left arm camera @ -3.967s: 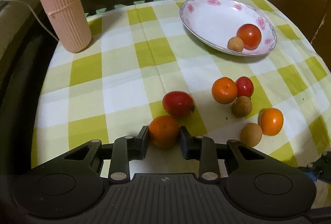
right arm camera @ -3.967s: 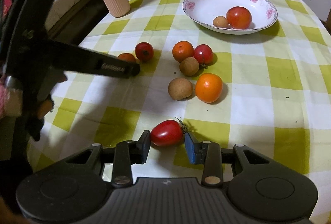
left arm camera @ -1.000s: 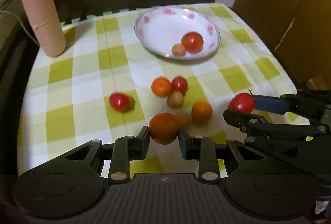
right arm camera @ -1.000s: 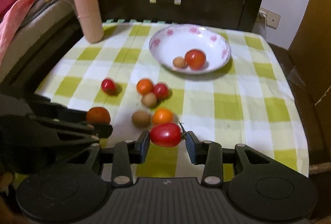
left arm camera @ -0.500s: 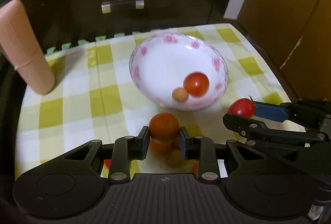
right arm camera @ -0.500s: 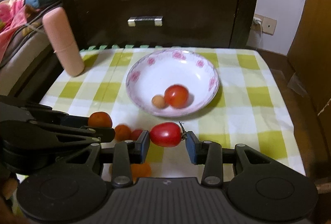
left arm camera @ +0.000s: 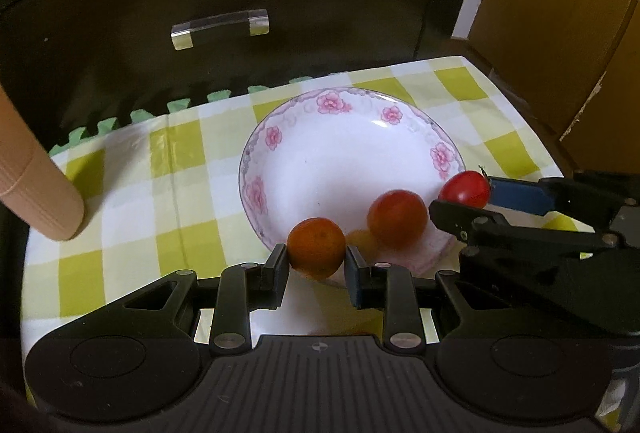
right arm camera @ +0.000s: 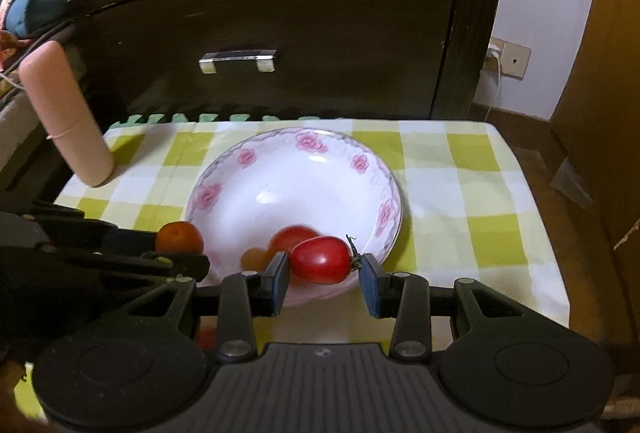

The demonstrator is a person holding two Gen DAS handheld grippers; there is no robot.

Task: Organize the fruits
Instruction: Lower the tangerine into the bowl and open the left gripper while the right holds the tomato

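Observation:
My left gripper (left arm camera: 316,267) is shut on a small orange (left arm camera: 316,248) and holds it above the near rim of the white flowered bowl (left arm camera: 344,149). Over the bowl's (right arm camera: 304,173) near edge, my right gripper (right arm camera: 322,273) is shut on a red plum tomato (right arm camera: 321,260). Inside the bowl lie a round red tomato (left arm camera: 397,219) and a small tan fruit (left arm camera: 362,241), both blurred. The right gripper with its tomato (left arm camera: 465,189) shows at the right of the left wrist view. At the left of the right wrist view the left gripper's orange (right arm camera: 179,237) is visible.
A pink ribbed cylinder (right arm camera: 66,121) stands at the table's back left on the yellow checked cloth (right arm camera: 472,201). A dark cabinet with a drawer handle (right arm camera: 238,60) rises just behind the table. The table's right edge drops off near a brown door.
Both grippers have carried their fruits forward from the loose fruit in the middle of the table to the bowl, which now fills the view. The loose fruits have dropped out of sight.

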